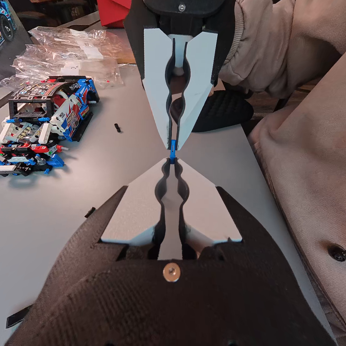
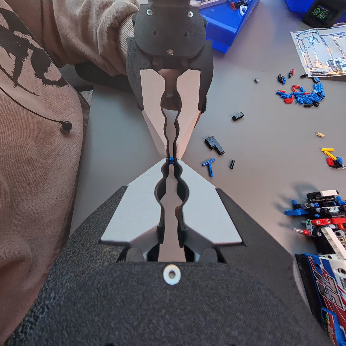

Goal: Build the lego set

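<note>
Blue pin (image 1: 172, 149) pinched between both tongs' tips.

Lego car (image 2: 326, 262) cut off at right edge

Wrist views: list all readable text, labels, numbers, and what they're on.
I won't quote writing; these things bear it:
Lego car: printed decals on side and roof.
Clear plastic bags: white labels, small.
Sticker sheet: print blurred.
Black device: green rings on its screen, blurred.
Left claw, right claw, blue pin: no markings.
</note>
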Tool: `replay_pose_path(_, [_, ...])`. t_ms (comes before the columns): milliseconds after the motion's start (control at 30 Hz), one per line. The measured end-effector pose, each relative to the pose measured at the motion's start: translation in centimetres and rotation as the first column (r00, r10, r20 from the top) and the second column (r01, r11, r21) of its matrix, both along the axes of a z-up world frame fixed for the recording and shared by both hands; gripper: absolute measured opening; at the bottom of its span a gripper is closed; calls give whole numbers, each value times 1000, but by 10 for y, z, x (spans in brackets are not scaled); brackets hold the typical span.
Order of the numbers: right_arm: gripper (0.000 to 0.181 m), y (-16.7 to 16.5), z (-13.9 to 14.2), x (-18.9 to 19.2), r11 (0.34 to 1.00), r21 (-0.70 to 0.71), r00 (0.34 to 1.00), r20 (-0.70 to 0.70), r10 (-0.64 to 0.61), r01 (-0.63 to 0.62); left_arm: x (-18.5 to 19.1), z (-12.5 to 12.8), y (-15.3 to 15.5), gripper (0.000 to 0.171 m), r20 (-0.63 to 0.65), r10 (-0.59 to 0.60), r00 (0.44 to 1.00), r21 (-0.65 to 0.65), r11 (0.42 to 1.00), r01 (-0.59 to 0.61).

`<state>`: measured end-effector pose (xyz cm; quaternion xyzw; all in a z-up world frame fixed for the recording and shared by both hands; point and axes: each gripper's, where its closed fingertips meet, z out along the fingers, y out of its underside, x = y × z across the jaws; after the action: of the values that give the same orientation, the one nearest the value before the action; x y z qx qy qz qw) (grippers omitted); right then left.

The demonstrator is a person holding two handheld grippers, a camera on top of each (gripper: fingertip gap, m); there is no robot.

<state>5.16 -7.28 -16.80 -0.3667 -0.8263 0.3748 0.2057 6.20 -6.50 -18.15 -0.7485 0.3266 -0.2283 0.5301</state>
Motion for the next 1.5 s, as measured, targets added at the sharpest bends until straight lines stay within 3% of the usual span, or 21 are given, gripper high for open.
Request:
replay_pose_path(33, [2, 2, -2, -1, 1000, 5, 1000, 18, -14, 14, -2, -2, 2, 4, -13, 21, 1000, -2, 1000, -21])
replay_pose_path(100, [2, 8, -7, -3, 999, 17, 997, 68, -48, 47, -11, -10, 6, 32, -69, 57, 996, -19, 998, -59])
replay_pose_path(133, [2, 13, -12, -4, 997, 39, 993, 97, -73, 70, -15, -18, 7, 37, -107, 61, 992, -44, 997, -66])
replay_pose_path(267, [2, 26, -44, -2, 990, 97, 961, 248, -125, 103, -26, -52, 9, 36, -216, 58, 975, -148, 985, -91])
replay_pose_path(400, [2, 28, -64, -4, 983, 155, 944, 300, -138, 95, -29, -77, 12, 28, -289, 53, 956, -213, 970, -118])
replay_pose_path(633, [2, 29, -75, -5, 979, 188, 932, 336, -140, 80, -25, -77, 15, 8, -298, 68, 952, -196, 972, -131])
replay_pose_path(1500, [2, 30, -77, -9, 942, 331, 934, 350, -75, -48, -24, -78, 13, 6, -302, 64, 951, -193, 973, -127])
